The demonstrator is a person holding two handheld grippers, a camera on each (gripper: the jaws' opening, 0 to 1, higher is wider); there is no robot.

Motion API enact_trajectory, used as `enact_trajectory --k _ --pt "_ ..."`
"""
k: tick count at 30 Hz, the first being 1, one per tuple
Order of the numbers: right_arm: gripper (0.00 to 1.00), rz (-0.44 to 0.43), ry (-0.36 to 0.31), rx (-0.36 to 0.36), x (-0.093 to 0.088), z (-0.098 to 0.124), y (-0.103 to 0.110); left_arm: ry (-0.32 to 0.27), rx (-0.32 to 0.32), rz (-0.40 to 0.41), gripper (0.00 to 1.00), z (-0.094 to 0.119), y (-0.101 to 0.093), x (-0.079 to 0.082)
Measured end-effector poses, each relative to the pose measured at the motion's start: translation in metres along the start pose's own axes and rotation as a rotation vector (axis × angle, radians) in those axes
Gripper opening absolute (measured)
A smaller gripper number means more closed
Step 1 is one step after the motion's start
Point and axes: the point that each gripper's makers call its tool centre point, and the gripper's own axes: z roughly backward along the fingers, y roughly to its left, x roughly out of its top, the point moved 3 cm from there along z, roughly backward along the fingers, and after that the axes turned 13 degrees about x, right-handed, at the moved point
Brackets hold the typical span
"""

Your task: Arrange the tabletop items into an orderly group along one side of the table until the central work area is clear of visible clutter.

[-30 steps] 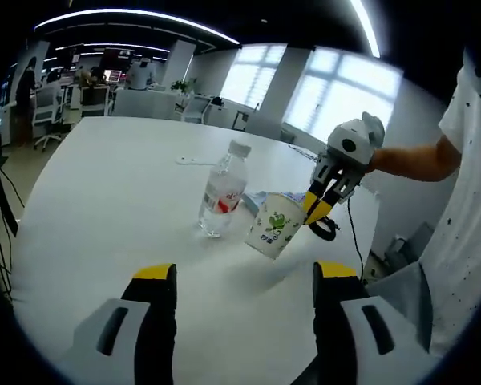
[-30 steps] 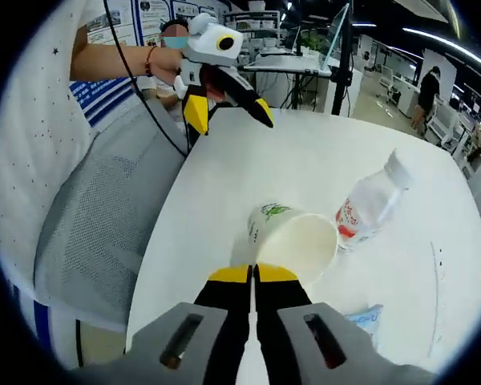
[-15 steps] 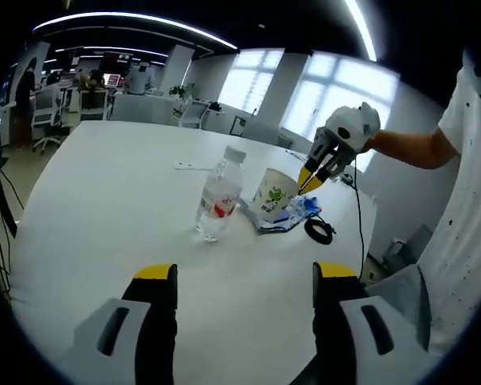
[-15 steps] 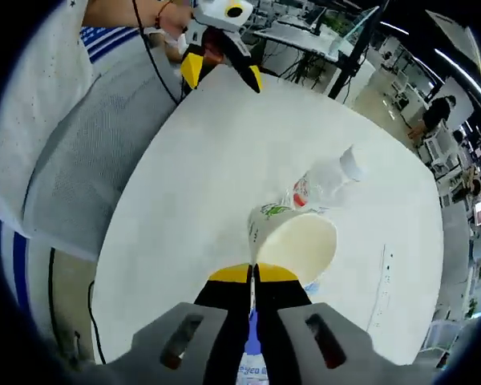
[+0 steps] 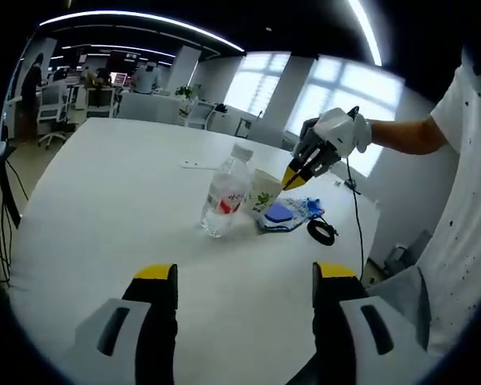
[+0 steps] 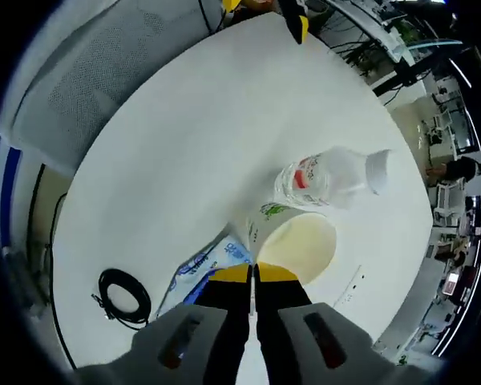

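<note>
Right gripper [image 6: 253, 273] jaws were pressed together on the rim of the white paper cup with green print [image 6: 293, 241]. At 1 o'clock, just beside it: clear plastic water bottle [image 6: 329, 176]. Left gripper [image 5: 244, 277] jaws stood wide apart, holding nothing, over bare white table [image 5: 104, 208].

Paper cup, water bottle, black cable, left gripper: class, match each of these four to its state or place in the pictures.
Things:
1. paper cup
2. water bottle
3. black cable
4. left gripper

States:
A. coiled on the table
B. jaws apart, holding nothing
C. standing, white cap on
D. rim pinched by the right gripper

Pairs: 1-D, 2-C, 3-A, 4-B
</note>
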Motion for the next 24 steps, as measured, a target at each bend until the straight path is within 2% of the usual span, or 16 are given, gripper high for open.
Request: enact_trajectory --k 8,13,24 --pt "0.00 0.094 0.064 0.014 -0.002 -0.017 -0.009 0.002 0.007 0.015 0.69 -0.001 0.002 -0.004" --pt "0.00 0.117 0.087 0.026 -0.004 -0.028 -0.011 0.007 0.013 0.021 0.69 -0.001 0.003 -0.006" --pt "0.00 0.133 0.107 0.030 -0.005 -0.038 -0.013 0.007 0.016 0.025 0.69 -0.001 0.004 -0.006"
